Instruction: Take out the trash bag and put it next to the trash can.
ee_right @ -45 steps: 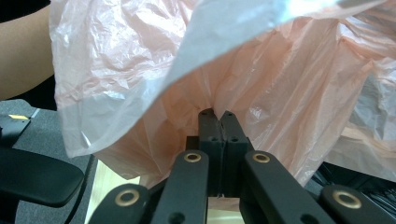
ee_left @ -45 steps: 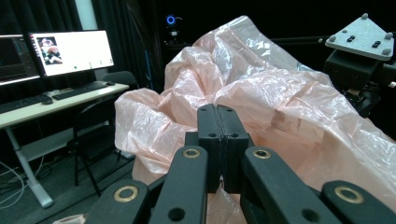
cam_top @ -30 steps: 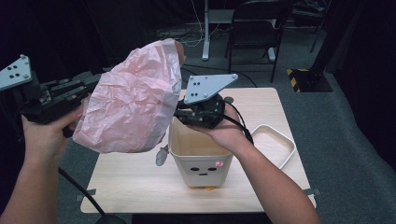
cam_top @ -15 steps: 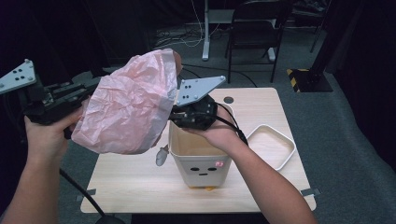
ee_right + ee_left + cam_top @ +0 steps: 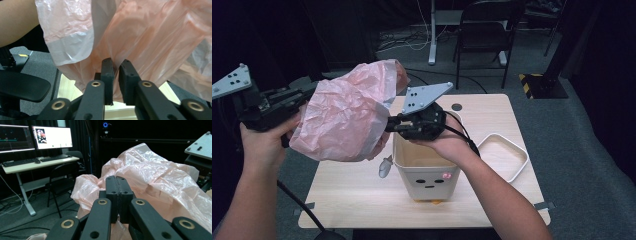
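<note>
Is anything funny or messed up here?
Nothing is spilled or broken. The pink bag is crumpled and held up in the air to the left of the bin, not in it, by the left claw and right claw. A white tray sits beside the bin.

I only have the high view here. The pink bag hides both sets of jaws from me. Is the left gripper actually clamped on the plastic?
Observer: Yes. In the left gripper view the left gripper has its jaws pressed together, with the pink bag bunched up around and beyond them.
Operator: And the right one?
Observer: The right gripper has a narrow gap between its jaws, and a fold of the bag runs down into that gap.
Operator: What is under the bag on that side?
Observer: The right gripper view shows a strip of the wooden table below the bag's lower edge, and grey carpet beyond it.
</note>
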A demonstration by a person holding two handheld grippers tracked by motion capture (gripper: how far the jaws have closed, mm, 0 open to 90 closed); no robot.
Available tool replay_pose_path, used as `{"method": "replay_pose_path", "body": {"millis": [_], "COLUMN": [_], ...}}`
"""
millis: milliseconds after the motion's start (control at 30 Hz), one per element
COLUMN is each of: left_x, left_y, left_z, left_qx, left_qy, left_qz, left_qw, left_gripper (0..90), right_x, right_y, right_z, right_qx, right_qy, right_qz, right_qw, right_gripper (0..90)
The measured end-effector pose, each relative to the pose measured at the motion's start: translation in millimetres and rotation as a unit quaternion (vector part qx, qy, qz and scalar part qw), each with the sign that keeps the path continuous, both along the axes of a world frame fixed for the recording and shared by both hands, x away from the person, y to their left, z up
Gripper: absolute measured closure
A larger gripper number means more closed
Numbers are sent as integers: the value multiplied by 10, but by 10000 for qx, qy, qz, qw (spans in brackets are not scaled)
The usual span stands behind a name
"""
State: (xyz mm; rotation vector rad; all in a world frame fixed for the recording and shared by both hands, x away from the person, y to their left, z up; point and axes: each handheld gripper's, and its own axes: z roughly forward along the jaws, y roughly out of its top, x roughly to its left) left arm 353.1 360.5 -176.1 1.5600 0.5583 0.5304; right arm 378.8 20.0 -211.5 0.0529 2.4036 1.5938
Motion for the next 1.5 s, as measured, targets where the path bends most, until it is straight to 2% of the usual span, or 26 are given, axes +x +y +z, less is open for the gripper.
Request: {"method": "replay_pose_path", "body": {"millis": [200, 400, 600, 700, 1033, 1500], "left_x": [87, 179, 246, 271, 346, 470], "left_y": [-16, -15, 41, 47, 44, 4], "left_z": [-147, -361, -513, -597, -858, -1098], "left_qx": [52, 179, 164, 148, 114, 205], "left_qy": [190, 377, 538, 617, 796, 999], "left_qz": [-3, 136, 267, 265, 163, 238], "left_qw": [9998, 9990, 9981, 9976, 9966, 9945], "left_gripper": [898, 898, 898, 898, 898, 898], "right_x": [12, -8, -46, -75, -121, -188], "right_y": [-75, -156, -224, -269, -444, -670], "right_z": [14, 12, 23, 27, 7, -40], "right_qx": [45, 51, 54, 73, 131, 308], "right_qy": [32, -1, -45, -135, -209, -240], "right_qz": [-114, -201, -238, -348, -562, -677], "right_qw": [9999, 9998, 9997, 9993, 9981, 9969], "right_gripper": [765, 754, 730, 693, 635, 617]}}
